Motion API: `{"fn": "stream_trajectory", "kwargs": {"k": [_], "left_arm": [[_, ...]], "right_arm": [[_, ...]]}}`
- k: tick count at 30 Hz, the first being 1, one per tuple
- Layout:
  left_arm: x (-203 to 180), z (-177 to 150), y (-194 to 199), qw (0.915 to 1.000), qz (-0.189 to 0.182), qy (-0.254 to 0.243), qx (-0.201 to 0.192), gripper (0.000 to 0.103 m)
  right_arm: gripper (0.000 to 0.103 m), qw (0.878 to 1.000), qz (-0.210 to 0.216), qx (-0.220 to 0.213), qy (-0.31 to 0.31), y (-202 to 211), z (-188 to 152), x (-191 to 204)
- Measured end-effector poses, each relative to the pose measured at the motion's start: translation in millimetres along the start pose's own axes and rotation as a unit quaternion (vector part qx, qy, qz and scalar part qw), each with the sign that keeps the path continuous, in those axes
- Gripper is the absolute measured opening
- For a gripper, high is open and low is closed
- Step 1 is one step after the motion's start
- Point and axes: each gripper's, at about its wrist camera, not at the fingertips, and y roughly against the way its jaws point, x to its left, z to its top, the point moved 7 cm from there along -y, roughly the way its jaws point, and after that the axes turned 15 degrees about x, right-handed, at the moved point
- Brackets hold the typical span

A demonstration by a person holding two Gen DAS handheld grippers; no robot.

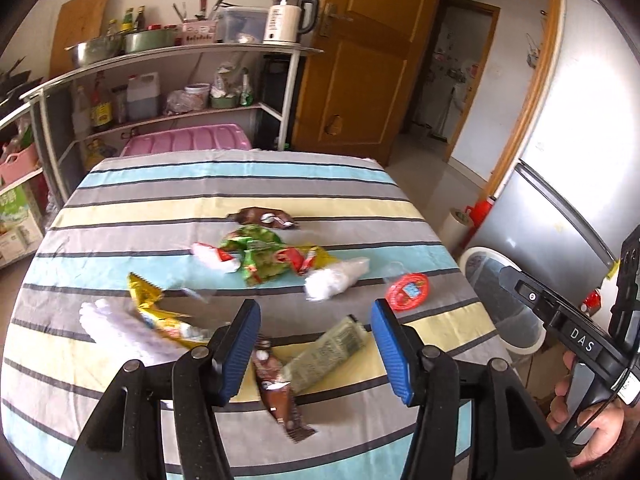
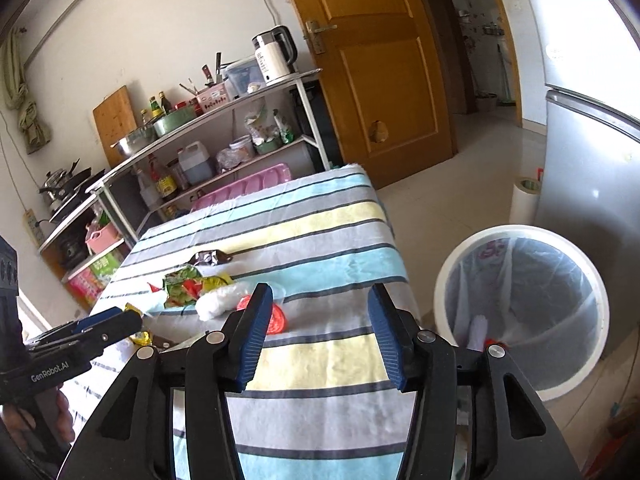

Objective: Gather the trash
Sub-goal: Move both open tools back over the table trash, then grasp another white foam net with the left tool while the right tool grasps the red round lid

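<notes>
Trash lies on the striped tablecloth (image 1: 120,216). My left gripper (image 1: 316,344) is open above a brown wrapper (image 1: 276,392) and a grey-green packet (image 1: 328,350). Farther off lie a yellow wrapper (image 1: 152,308), white tissue (image 1: 116,330), green wrappers (image 1: 260,258), a white wad (image 1: 334,280), a red round wrapper (image 1: 408,291) and a second brown wrapper (image 1: 264,218). My right gripper (image 2: 320,336) is open and empty over the table's right edge, with the red wrapper (image 2: 276,318) just behind its left finger. A white bin (image 2: 444,300) stands on the floor to its right.
The bin also shows in the left wrist view (image 1: 470,258), right of the table. A fridge (image 2: 584,176) stands behind it. A metal shelf rack (image 1: 172,56) with a kettle and bottles, a pink lid (image 1: 188,142) and a wooden door (image 1: 360,56) stand beyond the table.
</notes>
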Motion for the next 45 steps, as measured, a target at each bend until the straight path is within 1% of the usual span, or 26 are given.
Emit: {"fn": "stream_trajectory", "kwargs": {"k": [2, 4, 6, 8, 10, 12, 14, 17, 20, 22, 24, 27, 29, 33, 37, 39, 41, 43, 44, 45], "left_arm": [[23.3, -1.6, 5.5, 0.9997, 0.013, 0.021, -0.004, 0.058], [43.4, -3.0, 8.5, 0.9989, 0.016, 0.044, -0.002, 0.058], [61.8, -5.4, 11.1, 0.9978, 0.025, 0.062, -0.003, 0.061], [79.5, -8.9, 11.6, 0.9961, 0.034, 0.082, 0.0, 0.062], [93.0, -11.3, 10.8, 0.9945, 0.031, 0.099, 0.007, 0.062], [103.5, -14.2, 12.5, 0.9932, 0.042, 0.108, 0.006, 0.063], [111.7, -16.0, 12.2, 0.9924, 0.049, 0.113, 0.008, 0.066], [123.0, -16.6, 6.5, 0.9905, 0.038, 0.131, 0.015, 0.068], [129.9, -21.1, -0.2, 0.9886, 0.038, 0.144, 0.026, 0.07], [131.9, -24.8, -7.0, 0.9873, 0.03, 0.152, 0.037, 0.07], [133.6, -29.1, -9.8, 0.9862, 0.028, 0.158, 0.039, 0.07], [135.5, -31.9, -19.8, 0.9843, 0.027, 0.165, 0.057, 0.07], [134.5, -31.8, -22.1, 0.9847, 0.021, 0.164, 0.055, 0.07], [133.3, -30.1, -25.1, 0.9848, 0.025, 0.164, 0.05, 0.07], [135.0, -30.6, -31.5, 0.9829, 0.027, 0.173, 0.058, 0.07], [135.9, -31.6, -32.9, 0.9822, 0.029, 0.177, 0.058, 0.069], [136.8, -31.8, -33.5, 0.9816, 0.03, 0.18, 0.056, 0.06], [136.9, -31.2, -33.4, 0.9821, 0.029, 0.178, 0.055, 0.057], [137.1, -31.1, -33.4, 0.982, 0.029, 0.179, 0.054, 0.053], [137.2, -30.8, -33.8, 0.982, 0.026, 0.179, 0.054, 0.052]], "right_arm": [[0.051, 1.0, 0.012, 0.011, 0.013, -11.0, 0.9, 13.2], [0.053, 0.999, 0.02, 0.025, 0.026, -23.3, 1.0, 26.3], [0.059, 0.998, 0.021, 0.038, 0.036, -33.4, 0.4, 35.1], [0.06, 0.998, 0.023, 0.046, 0.043, -42.0, 1.2, 42.4], [0.06, 0.997, 0.019, 0.052, 0.049, -49.2, 1.4, 47.1], [0.061, 0.997, 0.011, 0.057, 0.05, -55.0, 3.1, 48.5], [0.063, 0.997, 0.003, 0.062, 0.051, -61.3, 4.6, 49.7], [0.064, 0.996, -0.008, 0.074, 0.058, -69.8, 5.3, 51.0], [0.064, 0.994, -0.021, 0.085, 0.062, -78.2, 6.0, 50.4], [0.064, 0.993, -0.028, 0.09, 0.064, -82.3, 6.3, 49.2], [0.064, 0.993, -0.036, 0.095, 0.065, -86.2, 5.8, 47.8], [0.064, 0.992, -0.041, 0.103, 0.064, -90.6, 5.7, 44.6], [0.064, 0.992, -0.043, 0.104, 0.062, -93.0, 6.0, 44.4], [0.064, 0.991, -0.049, 0.107, 0.068, -95.9, 5.9, 45.9], [0.064, 0.991, -0.046, 0.108, 0.065, -97.5, 4.9, 46.1], [0.064, 0.991, -0.045, 0.108, 0.062, -97.3, 4.8, 45.4], [0.063, 0.992, -0.045, 0.106, 0.06, -96.7, 5.2, 44.3], [0.056, 0.992, -0.042, 0.105, 0.06, -95.7, 4.9, 44.5], [0.05, 0.992, -0.039, 0.104, 0.061, -95.2, 4.9, 45.1], [0.046, 0.992, -0.037, 0.103, 0.062, -94.8, 4.9, 45.7]]}}
